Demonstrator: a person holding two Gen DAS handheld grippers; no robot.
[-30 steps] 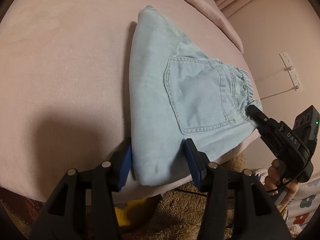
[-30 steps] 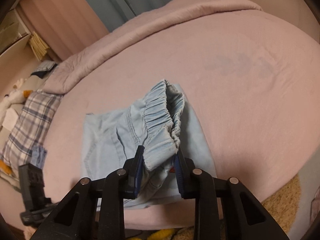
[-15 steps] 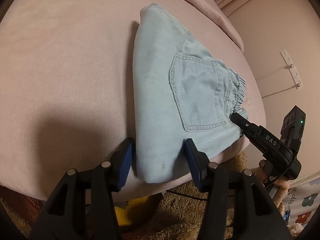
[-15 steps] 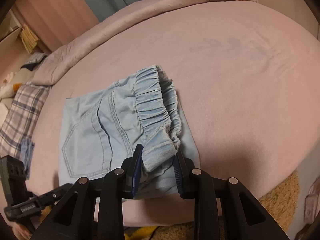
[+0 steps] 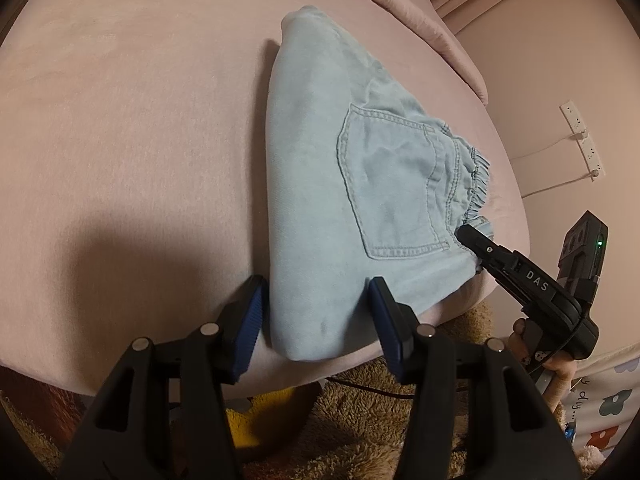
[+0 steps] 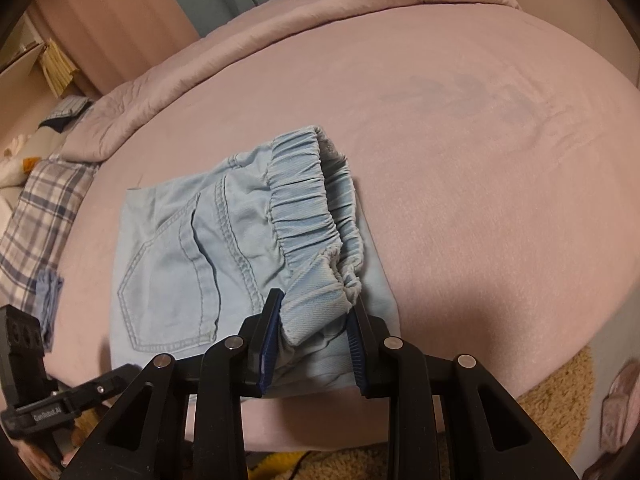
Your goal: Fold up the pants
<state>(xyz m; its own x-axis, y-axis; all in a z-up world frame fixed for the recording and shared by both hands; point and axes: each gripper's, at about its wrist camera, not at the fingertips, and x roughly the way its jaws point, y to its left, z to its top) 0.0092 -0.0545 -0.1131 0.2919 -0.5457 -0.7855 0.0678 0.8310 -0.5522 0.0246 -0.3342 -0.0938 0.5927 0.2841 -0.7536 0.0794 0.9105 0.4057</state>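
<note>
The light blue denim pants (image 5: pixel 320 184) lie folded into a compact bundle near the front edge of the pink bed (image 5: pixel 120 120), back pocket up. My left gripper (image 5: pixel 316 320) is open, its blue pads on either side of the bundle's folded near corner. My right gripper (image 6: pixel 314 340) is open, its jaws on either side of the elastic waistband (image 6: pixel 308 196) corner, which lies on the bundle. The pants also show in the right wrist view (image 6: pixel 180 260). The right gripper also shows in the left wrist view (image 5: pixel 476 240) at the waistband.
A rolled pink duvet (image 6: pixel 280 40) lies along the far side of the bed. A plaid cloth (image 6: pixel 36 216) lies at the left. A brown fluffy rug (image 5: pixel 360 420) and a yellow item (image 5: pixel 256 420) are on the floor below the bed edge. A wall socket strip (image 5: pixel 582 140) is at right.
The right gripper has lowered the waistband onto the bundle and widened its jaws, so the cloth lies slack between them. The pants have settled flatter. The left gripper stays open at the corner.
</note>
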